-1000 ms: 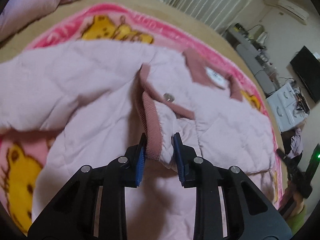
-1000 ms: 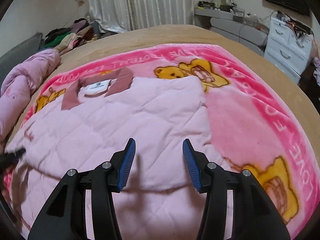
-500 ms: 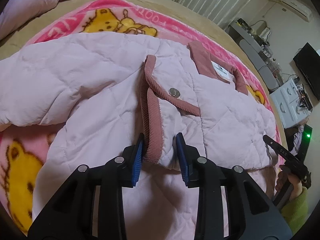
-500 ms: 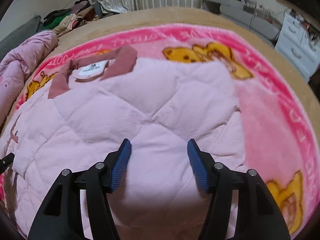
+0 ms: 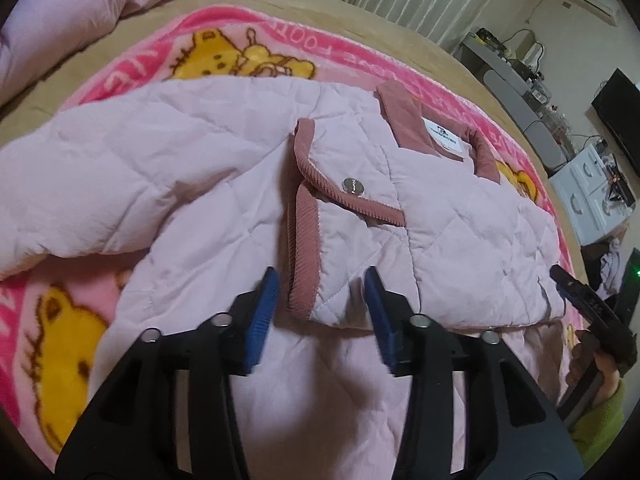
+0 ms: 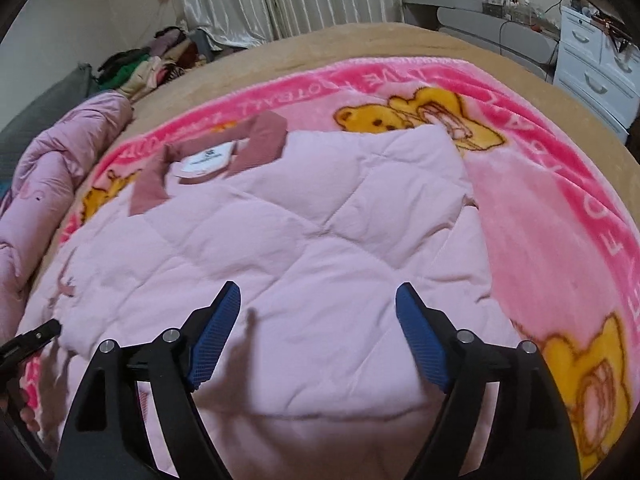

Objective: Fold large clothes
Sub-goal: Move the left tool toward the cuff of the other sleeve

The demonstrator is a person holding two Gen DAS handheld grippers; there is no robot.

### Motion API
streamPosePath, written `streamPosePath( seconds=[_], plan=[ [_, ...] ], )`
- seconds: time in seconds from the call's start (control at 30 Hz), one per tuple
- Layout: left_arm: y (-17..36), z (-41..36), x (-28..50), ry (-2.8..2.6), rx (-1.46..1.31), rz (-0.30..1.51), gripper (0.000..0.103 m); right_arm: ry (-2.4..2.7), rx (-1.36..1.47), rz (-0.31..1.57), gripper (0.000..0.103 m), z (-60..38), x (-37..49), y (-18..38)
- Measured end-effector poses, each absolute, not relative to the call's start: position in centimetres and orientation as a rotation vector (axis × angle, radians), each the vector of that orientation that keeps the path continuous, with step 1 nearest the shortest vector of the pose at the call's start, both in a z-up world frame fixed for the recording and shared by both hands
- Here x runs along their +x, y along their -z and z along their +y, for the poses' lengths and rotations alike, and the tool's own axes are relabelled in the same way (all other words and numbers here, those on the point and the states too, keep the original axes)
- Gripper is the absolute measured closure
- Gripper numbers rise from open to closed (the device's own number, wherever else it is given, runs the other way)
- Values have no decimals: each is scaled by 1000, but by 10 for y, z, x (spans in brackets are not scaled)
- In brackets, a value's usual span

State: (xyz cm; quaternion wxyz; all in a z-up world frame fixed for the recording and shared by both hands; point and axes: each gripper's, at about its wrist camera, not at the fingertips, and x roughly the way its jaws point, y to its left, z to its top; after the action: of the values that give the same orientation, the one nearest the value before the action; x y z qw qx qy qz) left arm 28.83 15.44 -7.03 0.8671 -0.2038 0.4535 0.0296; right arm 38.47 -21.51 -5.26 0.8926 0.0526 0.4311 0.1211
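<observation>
A pale pink quilted jacket [image 5: 200, 168] [image 6: 320, 220] lies spread on a pink bear-print blanket [image 5: 60, 340] [image 6: 540, 200]. Its dusty-rose collar [image 5: 404, 120] [image 6: 268, 136] with a white label is at the far side. A sleeve is folded across the body, and its corduroy-trimmed cuff [image 5: 304, 264] lies between the fingers of my left gripper [image 5: 320, 312]. That gripper's jaws are opening, with a gap on each side of the cuff. My right gripper [image 6: 318, 332] hovers over the jacket's near part, jaws opening wide with nothing gripped. It also shows at the right edge of the left wrist view as the right gripper [image 5: 588, 304], held by a hand in a green sleeve.
A bunched pink duvet [image 5: 60, 20] [image 6: 40, 200] lies along the bed's left side. The tan bed cover [image 6: 360, 44] borders the blanket. A clothes pile [image 6: 148, 64] sits by the curtains. White drawers [image 6: 592, 68] [image 5: 588, 192] stand beside the bed.
My left gripper's pads have let go of the cuff and spread apart; the folded sleeve now rests on the jacket. My right gripper's jaws have widened and it has dropped closer to the fabric.
</observation>
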Motion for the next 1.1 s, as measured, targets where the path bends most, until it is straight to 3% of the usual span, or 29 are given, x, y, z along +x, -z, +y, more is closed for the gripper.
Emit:
streamPosePath(
  seconds=[0.07, 0.23, 0.27, 0.33, 1.1],
  plan=[
    [64, 155, 284, -70, -420, 943, 51, -271, 108, 873, 9, -213, 375, 46],
    [58, 162, 275, -111, -435, 936, 26, -320, 101, 832, 5, -203, 356, 29],
    [56, 163, 274, -118, -433, 935, 26, -327, 93, 826, 4, -201, 354, 27],
    [54, 166, 271, -134, -441, 932, 8, -346, 74, 813, 4, -192, 346, 22],
    [22, 218, 238, -304, -437, 877, 9, -505, 58, 707, 4, -90, 300, -37]
  ],
)
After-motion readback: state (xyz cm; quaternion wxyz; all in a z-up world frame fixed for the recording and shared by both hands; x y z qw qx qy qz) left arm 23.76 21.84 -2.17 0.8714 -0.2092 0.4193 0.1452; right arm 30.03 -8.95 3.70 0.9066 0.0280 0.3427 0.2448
